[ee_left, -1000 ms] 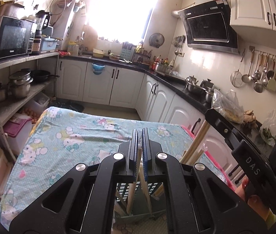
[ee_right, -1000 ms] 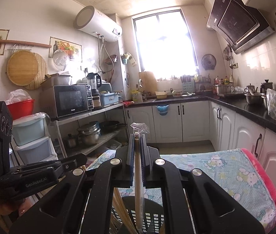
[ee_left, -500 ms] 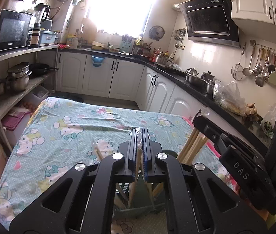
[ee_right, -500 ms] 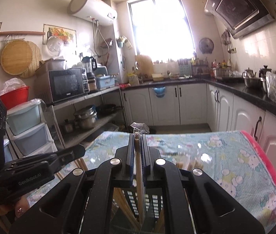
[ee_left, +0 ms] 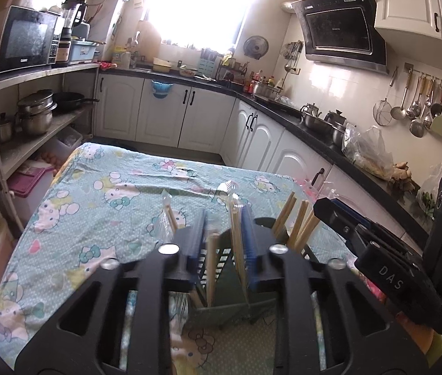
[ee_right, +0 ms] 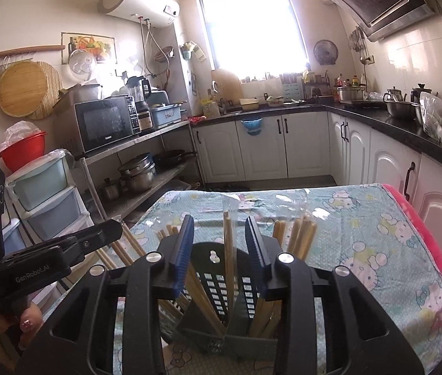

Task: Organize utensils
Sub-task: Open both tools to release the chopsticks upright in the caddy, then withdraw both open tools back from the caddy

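In the left wrist view, the left gripper (ee_left: 222, 234) was opening; a plastic-sleeved pair of wooden chopsticks (ee_left: 236, 243) leaned on its right pad, lower end inside the dark slotted plastic utensil holder (ee_left: 221, 312). The sleeve might snag that pad and drag the pair out.

In the right wrist view, the right gripper (ee_right: 219, 237) was opening too, with another sleeved pair (ee_right: 228, 250) standing free between its pads in the holder; a careless withdrawal could tip the holder.

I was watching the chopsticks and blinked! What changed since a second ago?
Both grippers let go. The left gripper and the right gripper, pinched shut on wrapped chopsticks before, are opening; the wrapped chopsticks now stand loose between the pads, down in the dark utensil holder. Both grippers also dipped lower toward it. The holder and the cartoon tablecloth stayed put.
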Demonstrator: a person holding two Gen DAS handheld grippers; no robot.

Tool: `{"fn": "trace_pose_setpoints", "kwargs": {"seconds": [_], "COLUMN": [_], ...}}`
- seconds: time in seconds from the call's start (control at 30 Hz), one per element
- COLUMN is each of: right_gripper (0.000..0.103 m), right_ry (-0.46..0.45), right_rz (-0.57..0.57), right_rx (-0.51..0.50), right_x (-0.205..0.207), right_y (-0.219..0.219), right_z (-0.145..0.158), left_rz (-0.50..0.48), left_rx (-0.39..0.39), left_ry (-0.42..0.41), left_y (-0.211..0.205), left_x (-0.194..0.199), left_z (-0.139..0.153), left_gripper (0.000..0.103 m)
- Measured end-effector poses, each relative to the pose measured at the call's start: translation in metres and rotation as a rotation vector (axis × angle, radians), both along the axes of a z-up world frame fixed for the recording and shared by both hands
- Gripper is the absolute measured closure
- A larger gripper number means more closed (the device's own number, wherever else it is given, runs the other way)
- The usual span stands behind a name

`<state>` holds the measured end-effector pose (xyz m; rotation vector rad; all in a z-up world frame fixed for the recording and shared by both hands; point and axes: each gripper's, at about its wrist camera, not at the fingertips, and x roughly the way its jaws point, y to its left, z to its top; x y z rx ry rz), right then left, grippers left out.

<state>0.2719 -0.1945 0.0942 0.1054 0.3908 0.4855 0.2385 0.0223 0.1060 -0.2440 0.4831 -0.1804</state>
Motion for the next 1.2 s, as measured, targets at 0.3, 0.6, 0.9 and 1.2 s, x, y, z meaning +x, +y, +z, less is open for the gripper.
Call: {"fn": "trace_pose_setpoints", "kwargs": {"seconds": [0.3,0.6,0.9,1.2], "right_gripper": [0.06,0.049,0.026,0.014], "right_ry": [0.016,0.016,0.012,0.015], "right_rz": [0.002,0.001,-0.008,-0.015], "right_rx": [-0.019,-0.036,-0.039,-0.046], "right_x": [-0.017,-0.041,-0.067,-0.096], "right_y": [-0.005,-0.012,-0.023,-0.037], "right_z": [0.0,-0.006,-0.015,-0.025], "left_rz": [0.009,0.026,0.029,0.026], "left_rx": [0.029,0.039,0.049,0.071], "left_ry": [-0.012,-0.017,-0.008,0.0], "left_y": [0.0,0.001,-0.001,-0.008], "left_x": [-0.023,-0.047,-0.066,-0.086], "left_z": [0.0,-0.006,-0.012,-0.023], "left_gripper": [0.051,0.02,0.011,0.011]}}
